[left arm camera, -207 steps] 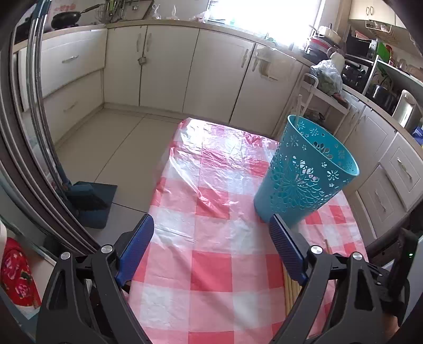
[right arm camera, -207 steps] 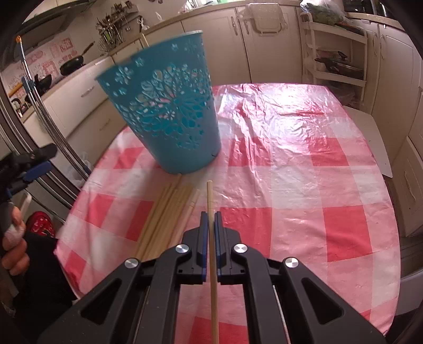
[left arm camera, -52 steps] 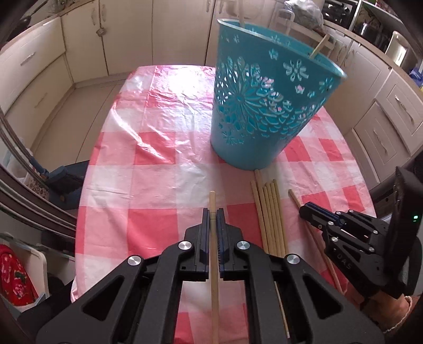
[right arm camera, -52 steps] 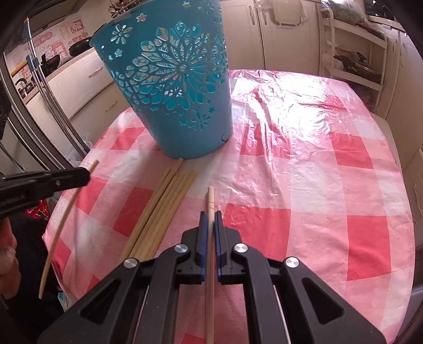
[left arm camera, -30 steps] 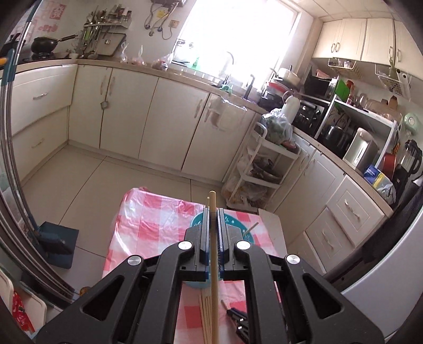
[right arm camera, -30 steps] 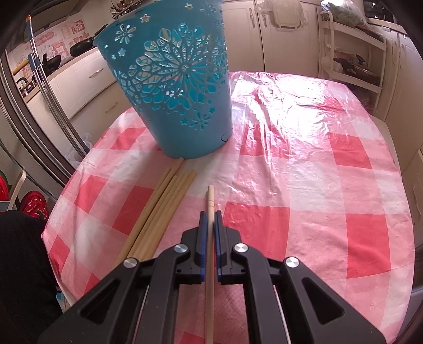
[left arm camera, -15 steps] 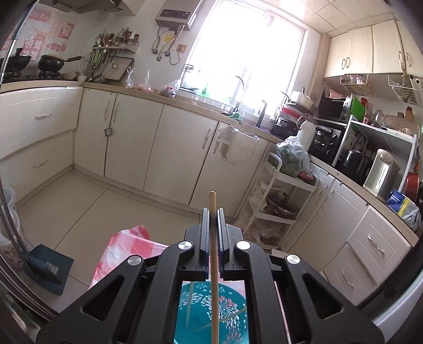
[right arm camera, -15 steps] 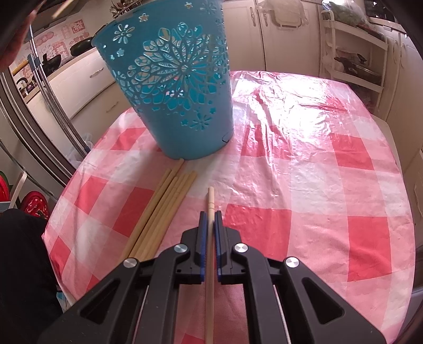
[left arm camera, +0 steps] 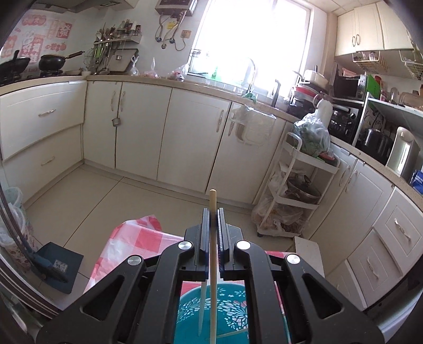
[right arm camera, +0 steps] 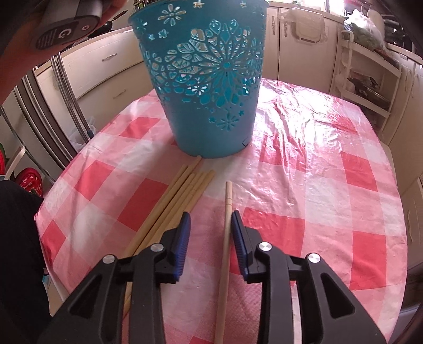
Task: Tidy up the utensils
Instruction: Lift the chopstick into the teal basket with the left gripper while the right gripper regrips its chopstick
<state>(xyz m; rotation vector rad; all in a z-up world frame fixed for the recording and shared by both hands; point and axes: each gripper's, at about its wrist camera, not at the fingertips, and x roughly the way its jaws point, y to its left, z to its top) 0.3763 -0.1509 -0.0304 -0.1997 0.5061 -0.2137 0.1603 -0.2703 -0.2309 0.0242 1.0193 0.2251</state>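
My left gripper (left arm camera: pixel 211 211) is shut on a wooden chopstick (left arm camera: pixel 212 262) and holds it upright above the open teal basket (left arm camera: pixel 232 312), which has other chopsticks inside. My right gripper (right arm camera: pixel 210 215) is open low over the table, with a single chopstick (right arm camera: pixel 226 219) lying between its jaws, close to the right one. The teal cut-out basket (right arm camera: pixel 208 79) stands just beyond. A bundle of several chopsticks (right arm camera: pixel 174 203) lies to the left of the right gripper.
The table has a red and white checked plastic cloth (right arm camera: pixel 330 169). The left hand and its gripper body (right arm camera: pixel 63 23) show at the top left of the right wrist view. Kitchen cabinets and a white trolley (left arm camera: pixel 298 185) stand beyond the table.
My right gripper has opened and let go of its chopstick, which now lies on the cloth. My left gripper stays raised over the basket with its chopstick.
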